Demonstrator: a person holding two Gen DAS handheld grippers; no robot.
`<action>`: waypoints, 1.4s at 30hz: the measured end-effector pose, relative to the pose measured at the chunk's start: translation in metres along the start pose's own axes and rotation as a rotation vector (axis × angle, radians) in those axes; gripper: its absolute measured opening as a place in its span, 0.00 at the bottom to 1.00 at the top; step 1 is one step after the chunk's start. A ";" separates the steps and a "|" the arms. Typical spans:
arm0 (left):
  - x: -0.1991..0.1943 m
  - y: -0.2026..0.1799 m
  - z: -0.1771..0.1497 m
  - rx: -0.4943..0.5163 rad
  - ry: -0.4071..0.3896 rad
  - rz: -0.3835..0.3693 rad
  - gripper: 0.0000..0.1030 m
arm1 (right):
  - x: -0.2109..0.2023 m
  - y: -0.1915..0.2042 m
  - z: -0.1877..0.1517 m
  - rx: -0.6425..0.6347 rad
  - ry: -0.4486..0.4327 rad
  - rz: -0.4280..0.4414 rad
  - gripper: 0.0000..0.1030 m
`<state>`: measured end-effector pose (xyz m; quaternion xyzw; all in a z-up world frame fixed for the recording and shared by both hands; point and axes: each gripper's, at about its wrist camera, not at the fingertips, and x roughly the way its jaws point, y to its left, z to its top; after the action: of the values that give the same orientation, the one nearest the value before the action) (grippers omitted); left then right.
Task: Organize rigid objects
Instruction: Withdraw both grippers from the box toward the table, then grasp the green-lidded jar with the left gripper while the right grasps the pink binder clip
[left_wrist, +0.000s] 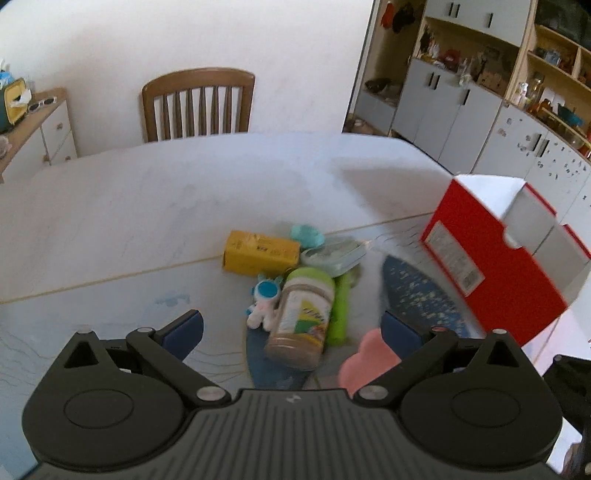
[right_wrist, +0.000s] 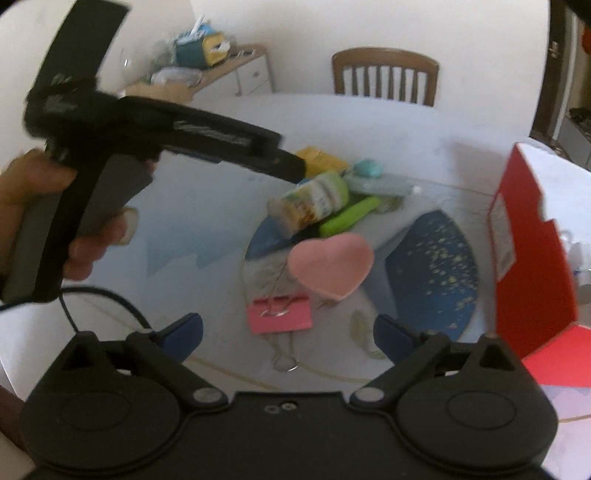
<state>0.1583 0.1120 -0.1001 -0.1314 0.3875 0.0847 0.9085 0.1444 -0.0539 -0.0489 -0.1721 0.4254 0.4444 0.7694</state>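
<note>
A pile of small objects lies on the white table: a yellow box, a green-capped jar on its side, a green stick, a pale lidded case, a small astronaut toy and a pink heart. A pink binder clip lies nearer in the right wrist view. My left gripper is open above the pile, empty. My right gripper is open and empty over the clip. The left gripper's body shows at the left of the right wrist view.
A red and white open box stands at the right of the pile, also in the right wrist view. A blue patterned mat lies under the objects. A wooden chair stands at the far side of the table.
</note>
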 end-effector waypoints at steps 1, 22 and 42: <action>0.004 0.002 -0.001 -0.008 0.004 -0.003 1.00 | 0.004 0.002 0.000 -0.004 0.007 0.002 0.94; 0.048 -0.003 -0.007 0.148 0.016 0.009 0.79 | 0.053 0.019 -0.002 -0.120 0.063 -0.024 0.70; 0.060 -0.026 -0.007 0.278 0.012 0.014 0.41 | 0.061 0.022 0.001 -0.157 0.046 -0.050 0.47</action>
<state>0.2013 0.0886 -0.1442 -0.0020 0.4018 0.0359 0.9150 0.1418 -0.0087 -0.0946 -0.2526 0.4023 0.4532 0.7543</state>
